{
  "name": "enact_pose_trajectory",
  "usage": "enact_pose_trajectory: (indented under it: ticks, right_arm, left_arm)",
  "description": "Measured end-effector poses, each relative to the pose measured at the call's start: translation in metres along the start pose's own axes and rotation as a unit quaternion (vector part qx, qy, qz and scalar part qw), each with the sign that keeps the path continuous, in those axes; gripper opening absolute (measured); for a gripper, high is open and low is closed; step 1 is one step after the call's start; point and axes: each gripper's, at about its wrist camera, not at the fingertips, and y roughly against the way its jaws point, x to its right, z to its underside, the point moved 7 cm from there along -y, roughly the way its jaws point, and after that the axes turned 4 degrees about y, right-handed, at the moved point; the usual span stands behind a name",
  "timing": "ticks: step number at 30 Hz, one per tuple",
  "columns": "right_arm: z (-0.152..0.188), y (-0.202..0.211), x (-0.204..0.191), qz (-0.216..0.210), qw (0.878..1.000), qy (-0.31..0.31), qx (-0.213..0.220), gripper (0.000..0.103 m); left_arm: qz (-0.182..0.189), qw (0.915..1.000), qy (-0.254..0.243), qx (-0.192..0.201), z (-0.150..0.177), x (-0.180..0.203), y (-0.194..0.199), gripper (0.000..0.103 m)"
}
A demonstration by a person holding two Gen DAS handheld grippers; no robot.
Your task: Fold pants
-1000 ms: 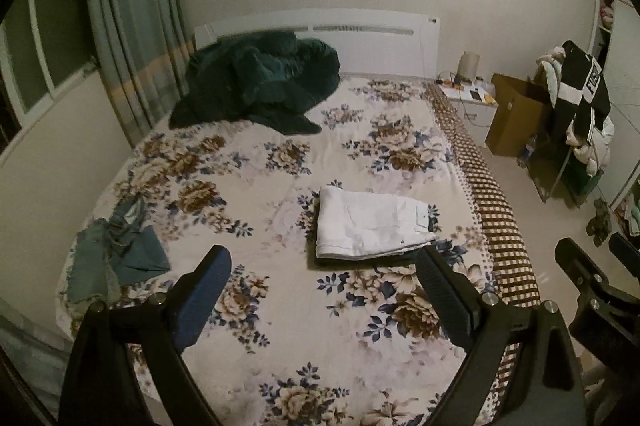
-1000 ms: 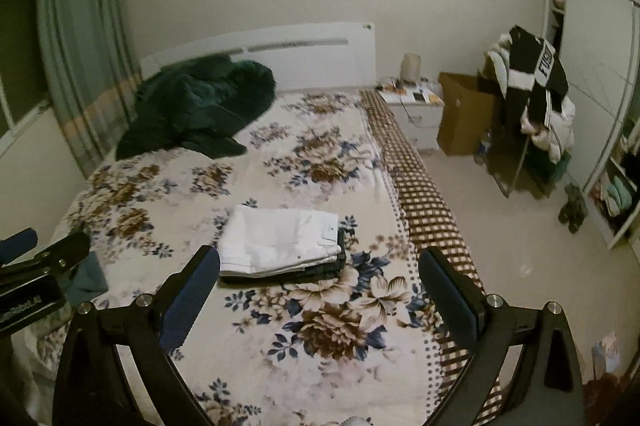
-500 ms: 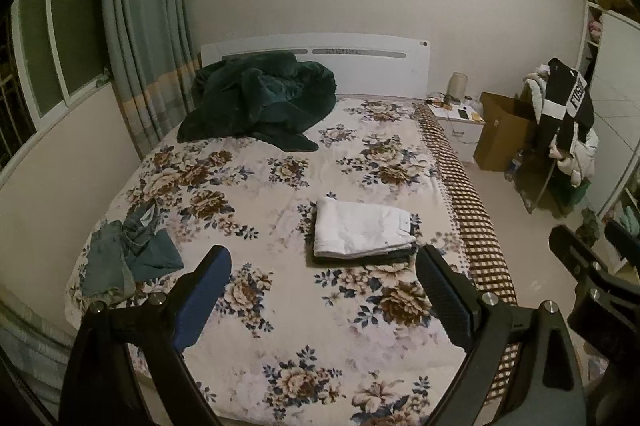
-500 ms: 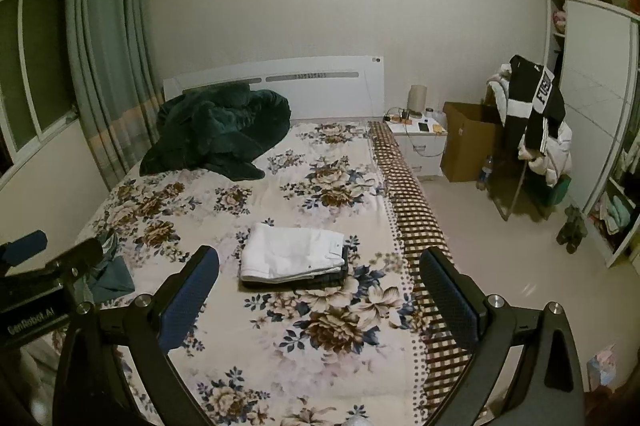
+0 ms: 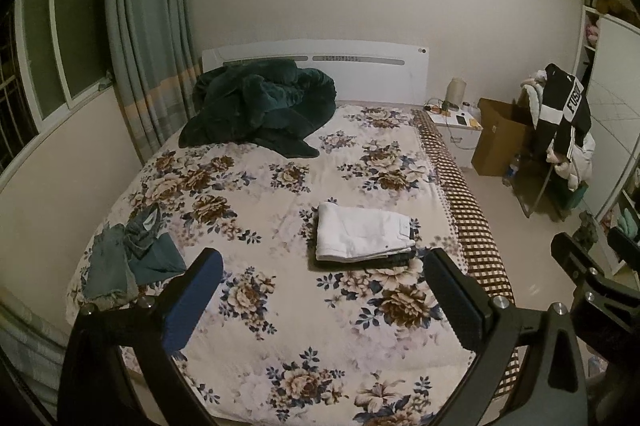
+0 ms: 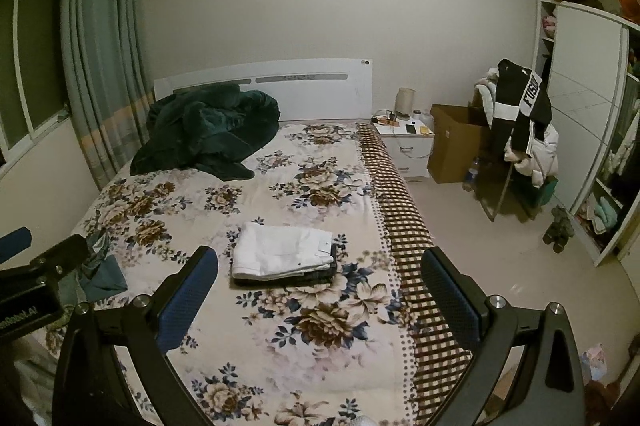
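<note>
Folded white pants (image 5: 360, 232) lie on top of a folded dark garment on the floral bed (image 5: 280, 326), right of its middle; they also show in the right wrist view (image 6: 282, 250). A crumpled grey-green garment (image 5: 128, 262) lies at the bed's left edge and shows in the right wrist view (image 6: 98, 272) too. My left gripper (image 5: 320, 298) is open and empty, held back above the foot of the bed. My right gripper (image 6: 320, 296) is open and empty, to the right of the left one.
A dark green blanket (image 5: 260, 106) is heaped by the white headboard. A nightstand (image 6: 408, 142), a cardboard box (image 6: 452, 142) and a clothes-laden rack (image 6: 520, 122) stand right of the bed. A wardrobe (image 6: 584, 130) lines the right wall; curtains (image 5: 148, 38) hang at left.
Both grippers have drawn back and up from the bed, so the folded pants look smaller and farther off. Both stay open and empty.
</note>
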Motion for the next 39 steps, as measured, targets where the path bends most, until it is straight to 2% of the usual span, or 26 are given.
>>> enact_pose_trajectory:
  ticks: [39]
  right_arm:
    - [0.001,-0.008,0.001,-0.013,1.000,0.001,-0.006,0.103]
  left_arm:
    - [-0.016,0.9999,-0.001,0.002,0.002,-0.006,0.012,0.103]
